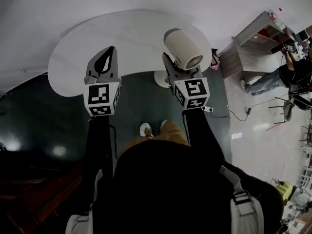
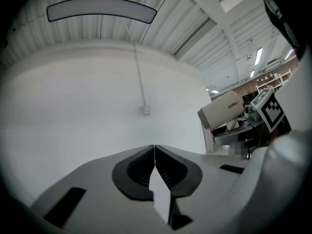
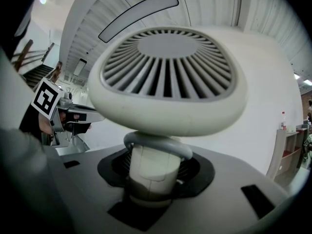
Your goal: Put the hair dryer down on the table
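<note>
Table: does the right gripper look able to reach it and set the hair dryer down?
Probably yes. The right gripper holds the hair dryer by its handle over the near part of the table, and nothing shows on the table under it. The left gripper is off to the side.

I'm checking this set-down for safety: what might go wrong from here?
The right gripper clamps only the slim handle of the cream plastic hair dryer, bulky head above: it may swivel or slip. It hangs near the rim of the round white table; released here, it could roll off.
</note>
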Demonstrator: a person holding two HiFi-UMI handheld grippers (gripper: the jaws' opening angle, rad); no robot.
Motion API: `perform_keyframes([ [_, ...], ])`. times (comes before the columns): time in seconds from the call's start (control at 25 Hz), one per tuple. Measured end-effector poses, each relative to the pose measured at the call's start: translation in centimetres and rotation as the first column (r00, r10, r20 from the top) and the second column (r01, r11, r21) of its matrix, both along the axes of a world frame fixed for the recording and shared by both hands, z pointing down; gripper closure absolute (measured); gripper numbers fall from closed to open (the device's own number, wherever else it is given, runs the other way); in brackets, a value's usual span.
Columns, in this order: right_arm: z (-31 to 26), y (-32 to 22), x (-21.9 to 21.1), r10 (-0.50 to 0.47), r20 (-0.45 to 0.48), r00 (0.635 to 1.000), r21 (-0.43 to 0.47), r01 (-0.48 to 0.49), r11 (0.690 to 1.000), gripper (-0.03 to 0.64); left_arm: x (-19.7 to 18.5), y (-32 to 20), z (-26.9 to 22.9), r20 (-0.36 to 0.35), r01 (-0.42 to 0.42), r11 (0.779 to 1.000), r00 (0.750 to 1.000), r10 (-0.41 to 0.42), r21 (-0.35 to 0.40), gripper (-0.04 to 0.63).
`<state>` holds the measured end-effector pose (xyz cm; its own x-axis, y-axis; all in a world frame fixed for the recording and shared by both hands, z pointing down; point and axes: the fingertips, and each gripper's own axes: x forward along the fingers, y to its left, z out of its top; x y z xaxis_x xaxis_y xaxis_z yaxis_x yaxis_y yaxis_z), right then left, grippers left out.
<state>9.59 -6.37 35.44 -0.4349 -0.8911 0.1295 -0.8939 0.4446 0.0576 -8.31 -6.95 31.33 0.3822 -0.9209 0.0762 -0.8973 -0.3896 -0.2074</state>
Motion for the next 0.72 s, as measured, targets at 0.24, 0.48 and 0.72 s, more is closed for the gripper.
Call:
perform_keyframes([
  [0.24, 0.3, -0.2, -0.6, -0.013, -0.009, 1.000, 0.000, 0.013, 1.000, 0.408, -0.4, -0.4, 1.1, 0.051, -0.003, 1.000, 0.999, 0.003, -0.007, 0.578],
  [0.48, 1.4, -2.3, -1.1, -0.014, 0.004, 1.000, -0.022, 0.014, 1.000, 0.408, -0.7, -2.1, 2.0, 0.039, 0.004, 1.000, 0.999, -0.003, -0.031, 0.578],
  [0.72, 2.1, -6.5, -1.3, -0.027, 0.014, 1.000, -0.022, 0.028, 0.999, 0.408, -0.4, -6.0, 2.5, 0.059, 0.004, 0.999, 0.998, -0.002, -0.035, 0.578],
])
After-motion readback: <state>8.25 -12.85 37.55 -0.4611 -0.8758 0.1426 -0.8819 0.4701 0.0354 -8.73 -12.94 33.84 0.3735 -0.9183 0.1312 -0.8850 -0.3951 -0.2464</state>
